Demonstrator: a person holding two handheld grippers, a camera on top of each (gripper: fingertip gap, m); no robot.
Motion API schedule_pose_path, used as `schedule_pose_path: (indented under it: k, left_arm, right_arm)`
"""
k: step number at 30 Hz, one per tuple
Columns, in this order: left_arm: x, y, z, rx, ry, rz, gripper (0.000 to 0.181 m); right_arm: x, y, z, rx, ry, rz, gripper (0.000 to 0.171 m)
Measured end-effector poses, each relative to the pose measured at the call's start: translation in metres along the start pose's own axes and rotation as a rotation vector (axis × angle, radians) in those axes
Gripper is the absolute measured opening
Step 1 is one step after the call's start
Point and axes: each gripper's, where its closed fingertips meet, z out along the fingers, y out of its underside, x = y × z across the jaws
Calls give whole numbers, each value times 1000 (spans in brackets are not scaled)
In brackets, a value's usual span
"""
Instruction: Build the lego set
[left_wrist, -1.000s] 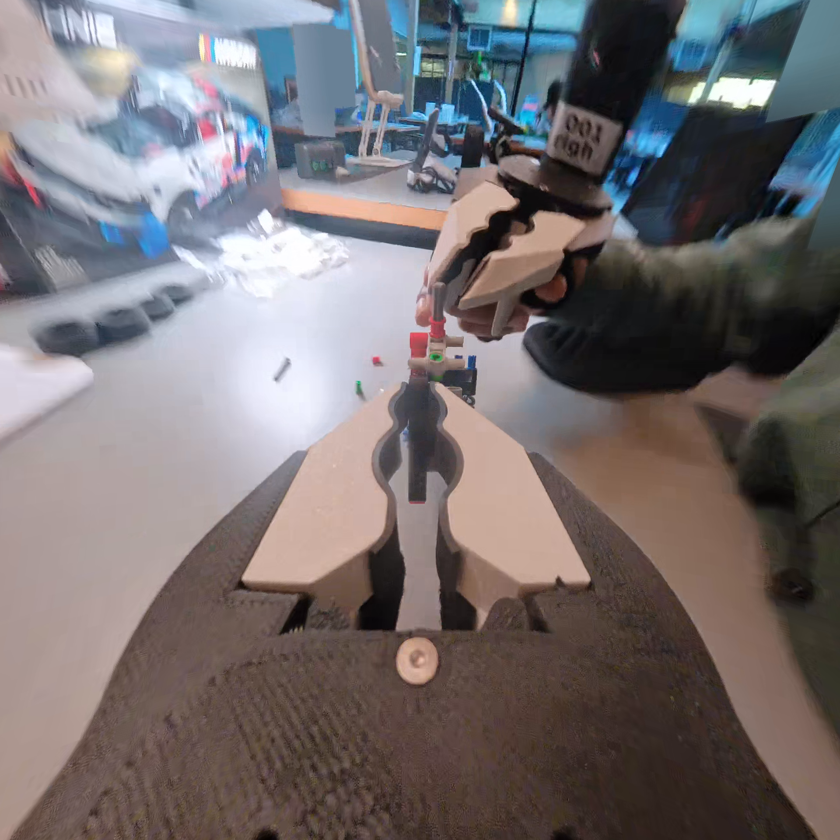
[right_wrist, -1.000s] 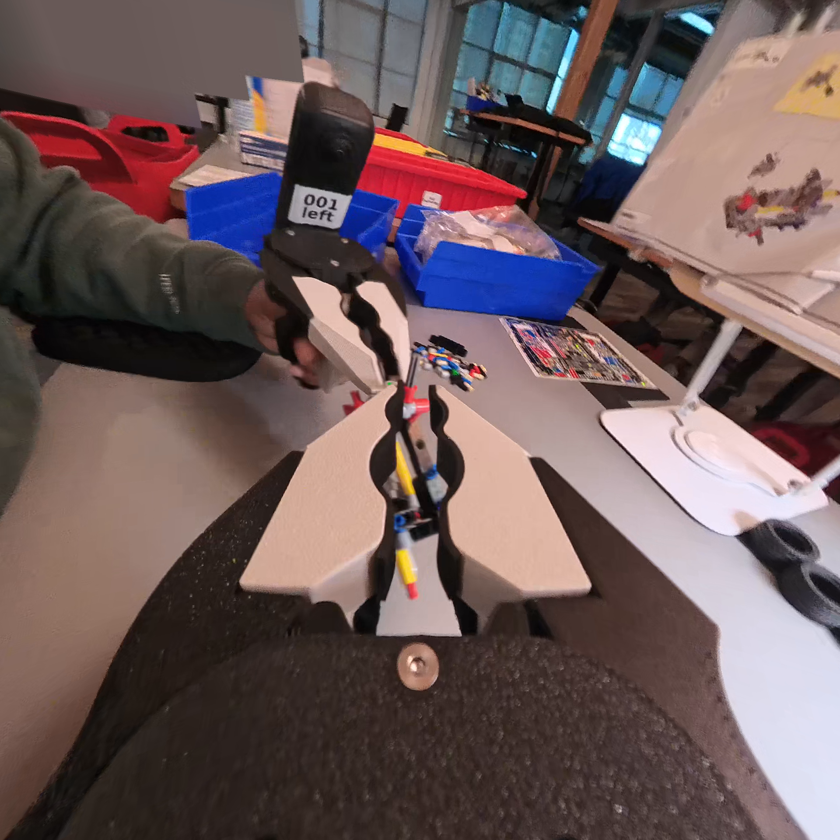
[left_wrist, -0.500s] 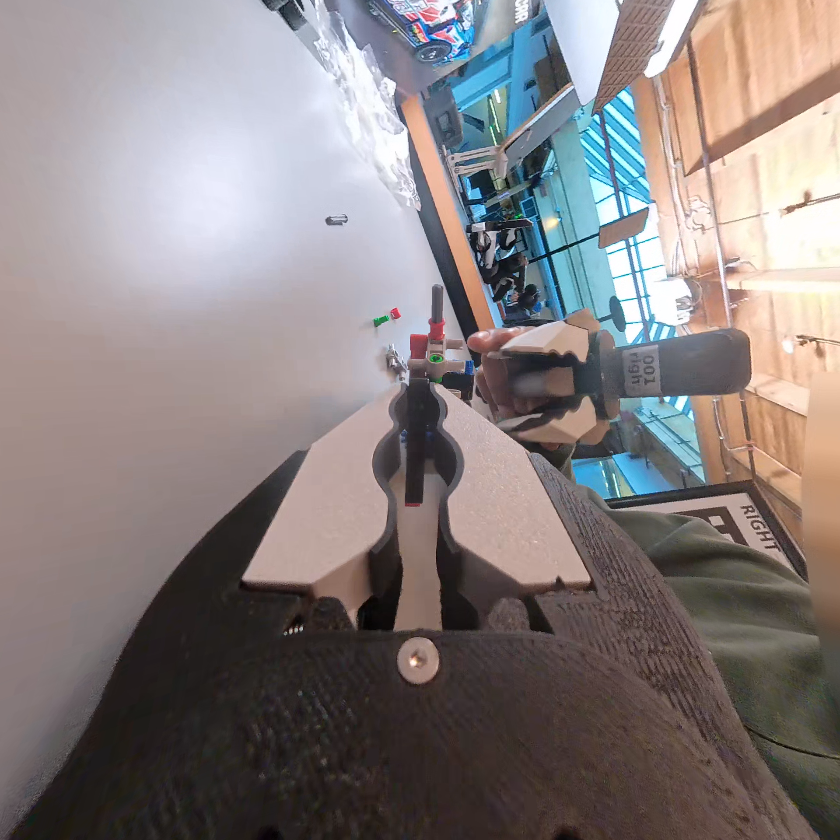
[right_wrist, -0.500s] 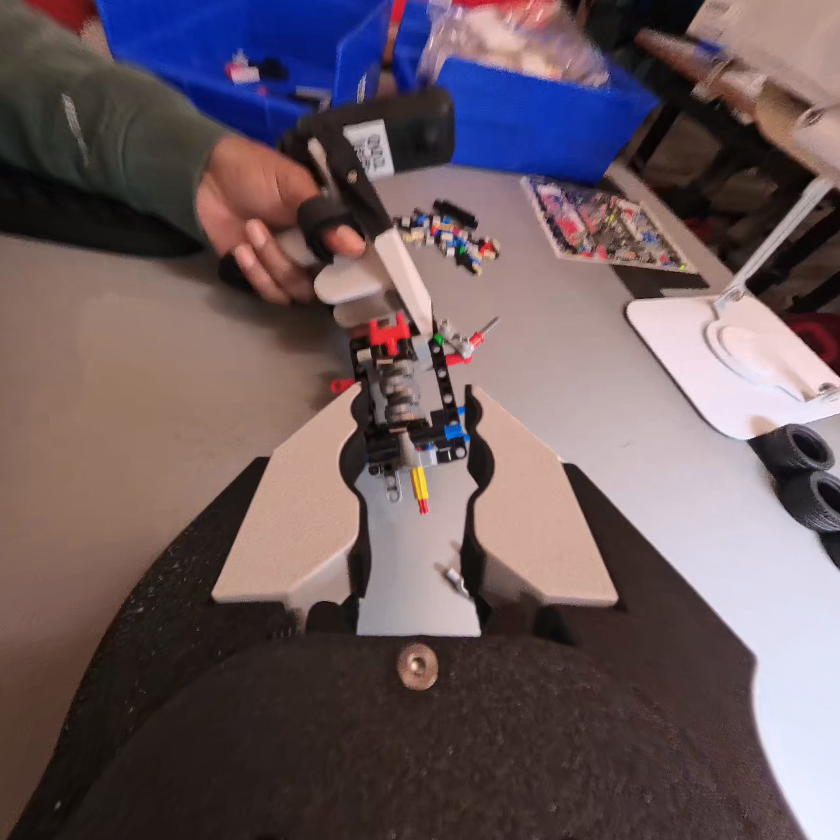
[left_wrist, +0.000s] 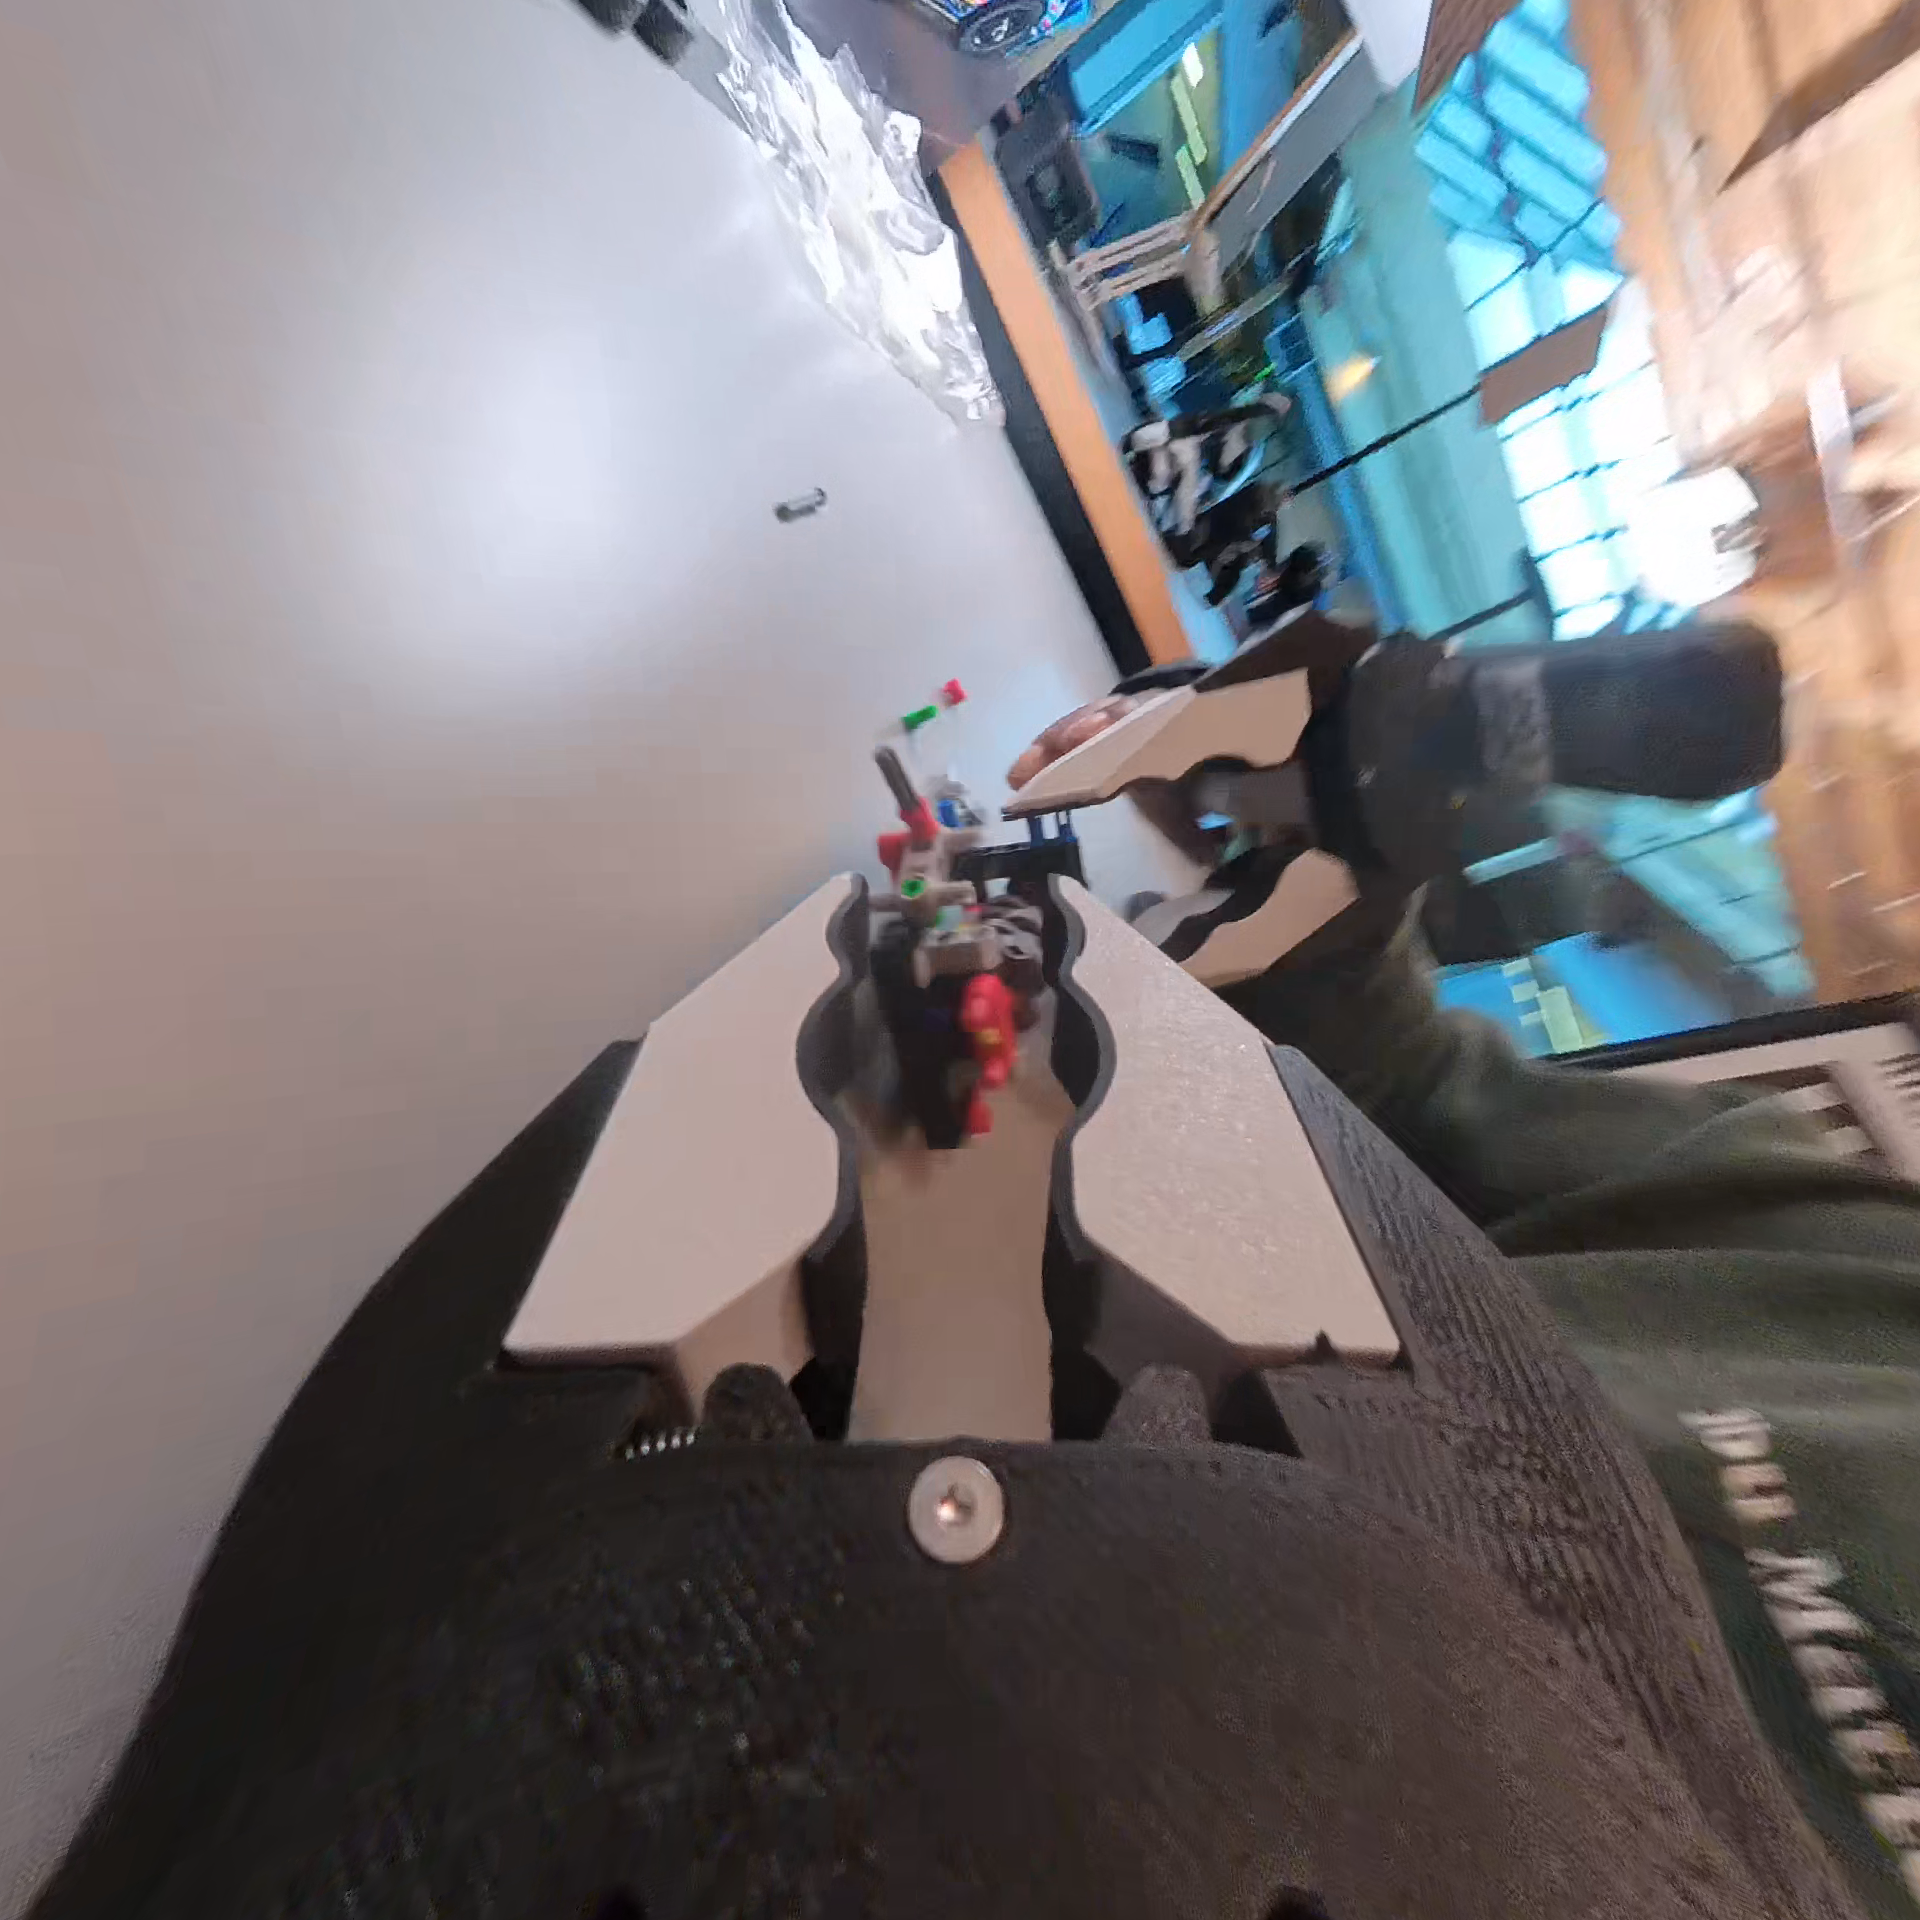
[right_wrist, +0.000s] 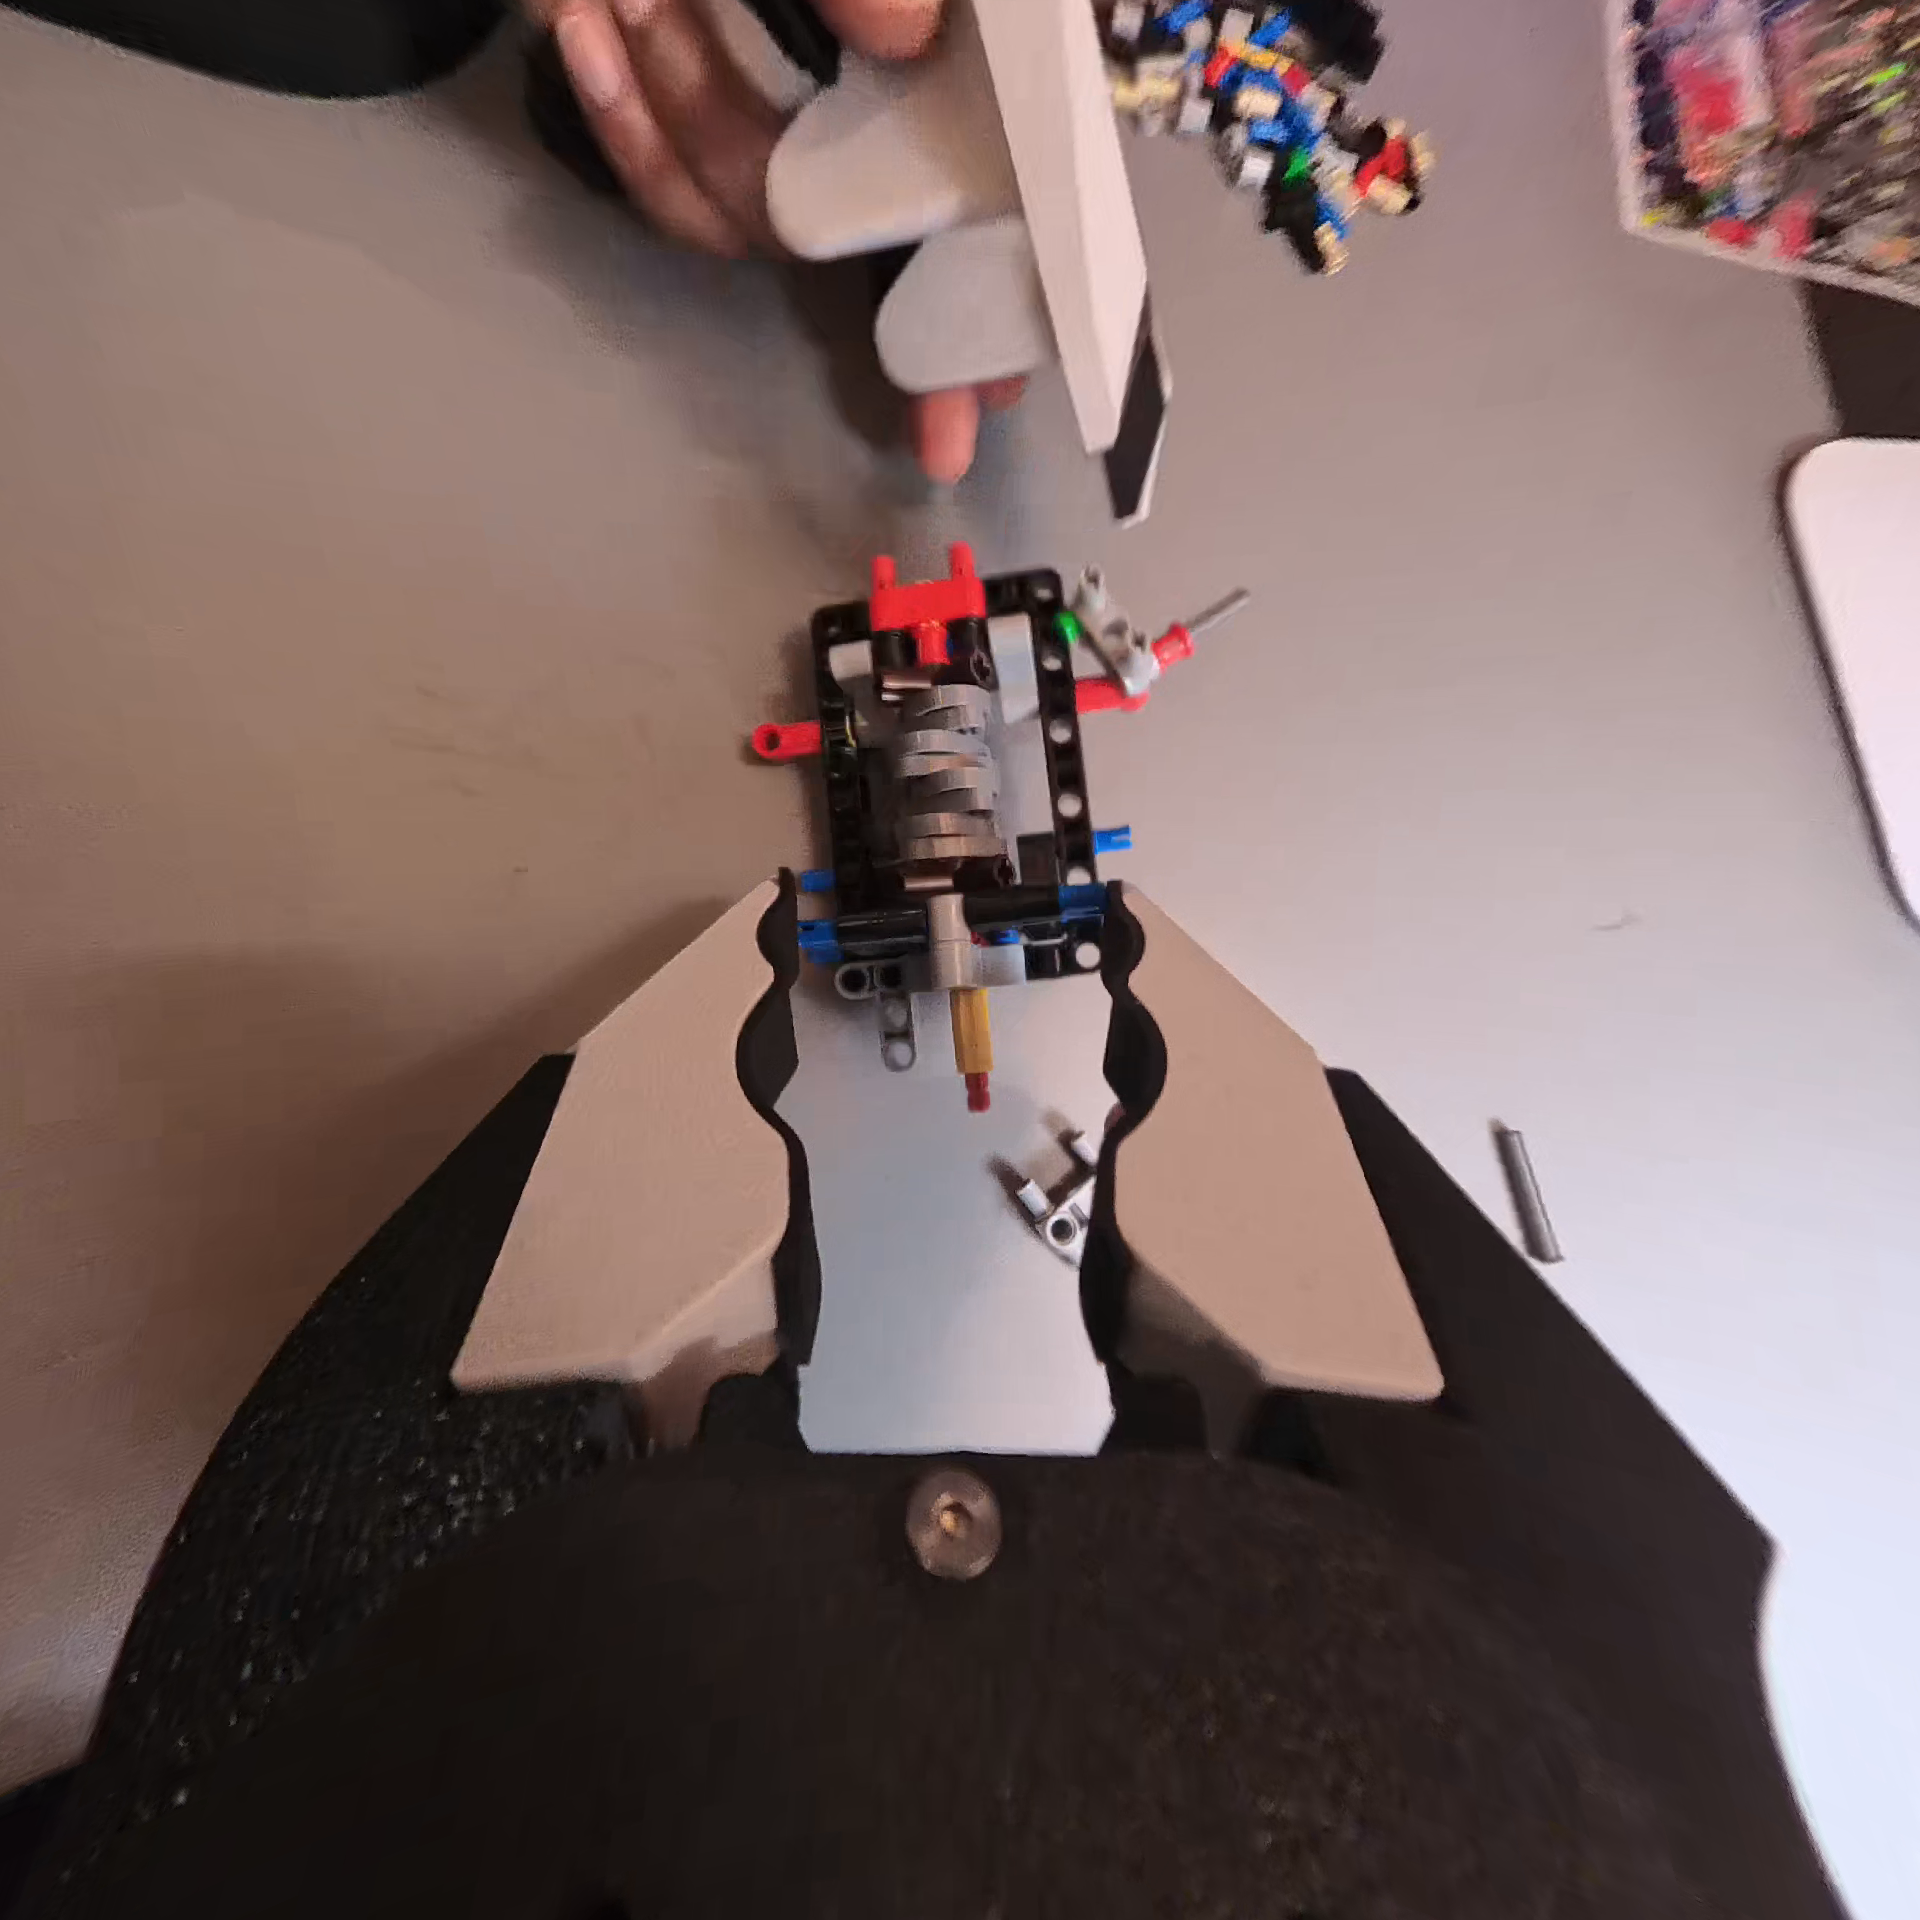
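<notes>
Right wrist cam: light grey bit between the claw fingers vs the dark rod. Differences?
Connector is light grey, rod dark grey. Connector is angular with holes, rod thin and straight. Connector lies between the right claw's fingers, rod outside them. Both lie loose on the table.

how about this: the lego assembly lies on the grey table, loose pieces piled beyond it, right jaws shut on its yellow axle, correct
Not quite: the right wrist view shows the right gripper with jaws open, flanking the lego assembly's near end, not shut on the yellow axle. It lies on the grey table, loose pieces piled beyond.
</notes>
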Motion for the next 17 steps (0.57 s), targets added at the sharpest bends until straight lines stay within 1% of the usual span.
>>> schedule_pose_path:
  k: [2,3,5,7,11,12,15,17]
  left_arm:
    - [-4,-2,-6,-33,-74,150,41]
    - [-6,-1,-7,-57,-106,220,42]
    - [-11,4,-8,-105,-174,370,40]
    - [-11,14,-5,-170,-201,486,37]
    - [-10,36,3,-284,-200,584,29]
    - [-9,38,4,-299,-197,605,25]
    - [-8,40,3,-322,-200,661,24]
    - [-7,42,1,-344,-199,710,18]
  right_arm:
    - [0,2,1,-36,-75,-11,56]
    - [0,2,2,-55,-108,-14,56]
    - [0,1,5,-85,-168,-26,56]
    - [-2,-1,8,-109,-226,-40,56]
    - [-8,-4,14,-151,-326,-62,56]
    - [-8,-5,14,-161,-343,-71,56]
    - [-9,-3,14,-204,-388,-109,57]
    - [-10,-2,14,-238,-417,-134,57]
